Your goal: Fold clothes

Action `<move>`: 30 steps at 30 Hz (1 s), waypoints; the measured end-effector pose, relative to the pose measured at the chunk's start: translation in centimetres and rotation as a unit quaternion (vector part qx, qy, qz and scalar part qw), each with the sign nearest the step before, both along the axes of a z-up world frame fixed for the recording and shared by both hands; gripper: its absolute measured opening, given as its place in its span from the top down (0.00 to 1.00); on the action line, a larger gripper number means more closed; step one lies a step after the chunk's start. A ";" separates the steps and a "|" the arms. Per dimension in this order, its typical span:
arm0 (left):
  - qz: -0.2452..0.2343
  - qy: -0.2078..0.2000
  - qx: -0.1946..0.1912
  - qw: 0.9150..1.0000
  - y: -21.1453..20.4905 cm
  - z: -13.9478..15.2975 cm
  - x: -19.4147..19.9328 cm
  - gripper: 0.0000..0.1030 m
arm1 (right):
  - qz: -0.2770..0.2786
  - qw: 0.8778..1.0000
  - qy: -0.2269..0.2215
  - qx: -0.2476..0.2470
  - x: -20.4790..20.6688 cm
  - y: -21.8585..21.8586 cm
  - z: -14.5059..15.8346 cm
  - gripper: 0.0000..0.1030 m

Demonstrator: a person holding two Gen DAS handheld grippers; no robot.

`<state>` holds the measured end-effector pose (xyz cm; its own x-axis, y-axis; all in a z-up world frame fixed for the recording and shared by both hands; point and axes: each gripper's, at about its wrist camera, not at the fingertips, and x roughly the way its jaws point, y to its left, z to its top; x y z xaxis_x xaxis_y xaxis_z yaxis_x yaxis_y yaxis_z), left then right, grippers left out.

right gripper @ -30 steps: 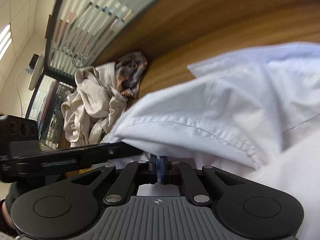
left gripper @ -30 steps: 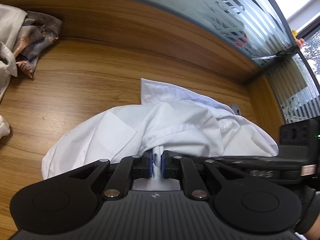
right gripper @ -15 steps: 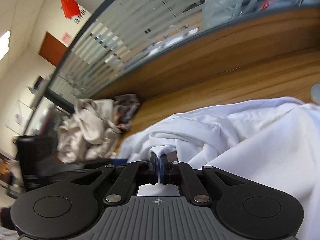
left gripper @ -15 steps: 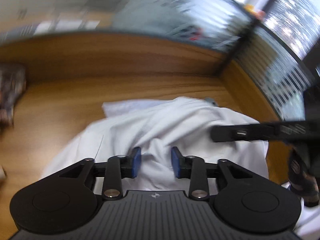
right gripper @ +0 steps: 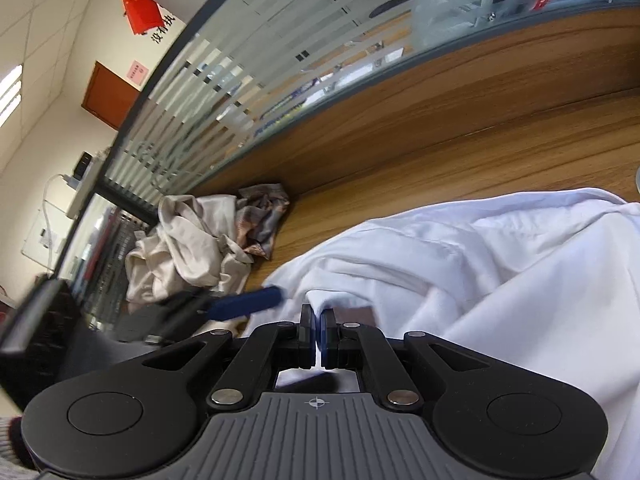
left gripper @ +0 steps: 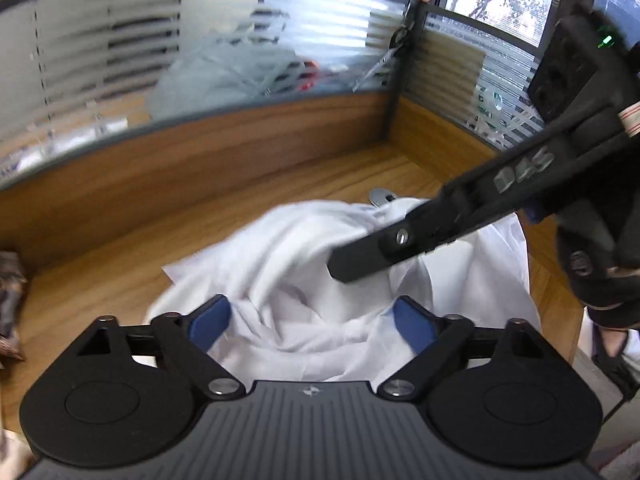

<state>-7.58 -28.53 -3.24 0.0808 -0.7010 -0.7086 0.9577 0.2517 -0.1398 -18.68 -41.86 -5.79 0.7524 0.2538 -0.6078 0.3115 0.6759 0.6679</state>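
Observation:
A white shirt (left gripper: 288,264) lies crumpled on the wooden desk (left gripper: 224,216). My left gripper (left gripper: 312,320) hovers just above it, its jaws opening wide, with loose cloth below them and the blue pads touching nothing. In the right wrist view the same shirt (right gripper: 500,264) fills the right half. My right gripper (right gripper: 318,336) is shut on a pinched fold of that shirt and holds it raised. The right gripper's black finger (left gripper: 384,244) crosses over the shirt in the left wrist view. A blue pad of the left gripper (right gripper: 248,302) shows blurred at the left of the right wrist view.
A heap of beige and patterned clothes (right gripper: 196,244) sits at the far left of the desk against the wooden back panel (right gripper: 440,92). Frosted striped glass partitions (left gripper: 200,52) enclose the desk on two sides. A small grey metal object (left gripper: 382,196) lies behind the shirt.
My left gripper let go of the shirt fold, opened wide and swung toward the right corner while rolling. My right gripper kept its grip and lifted its fold higher.

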 end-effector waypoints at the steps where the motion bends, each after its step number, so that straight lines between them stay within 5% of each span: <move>1: -0.003 0.001 0.001 1.000 -0.2 -0.4 -0.1 0.08 | -0.004 1.000 -0.004 0.006 -0.1 0.0 0.2 0.96; 7: -0.027 -0.052 0.012 0.998 -0.4 -3.0 -1.6 0.06 | -0.033 0.997 -0.048 0.049 -0.8 -0.6 2.2 0.96; 11: -0.026 -0.131 0.029 0.991 -0.9 -3.8 -2.0 0.34 | -0.049 0.995 -0.072 0.053 -1.6 -1.0 3.9 0.96; 15: 0.009 -0.157 0.049 0.986 -1.1 -4.4 0.1 0.84 | -0.089 0.989 -0.088 0.078 -3.6 -2.5 4.6 0.96; 17: 0.034 -0.146 0.061 0.987 -0.9 -4.7 1.8 0.90 | -0.115 0.983 -0.100 0.099 -5.0 -3.4 4.7 0.96; 25: 0.069 -0.133 0.057 0.987 0.8 -4.2 5.3 0.90 | -0.238 0.952 -0.115 0.157 -11.7 -6.5 3.6 0.97; 30: 0.096 -0.115 0.064 0.987 1.0 -3.8 6.5 0.90 | -0.327 0.920 -0.124 0.177 -15.9 -7.0 2.8 0.97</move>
<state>-1.12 -27.50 -6.99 0.3722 -0.5624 -0.7383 0.8930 0.4337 0.1197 -34.59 -48.90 -2.99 0.9190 -0.1531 -0.3634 0.3827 0.1239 0.9155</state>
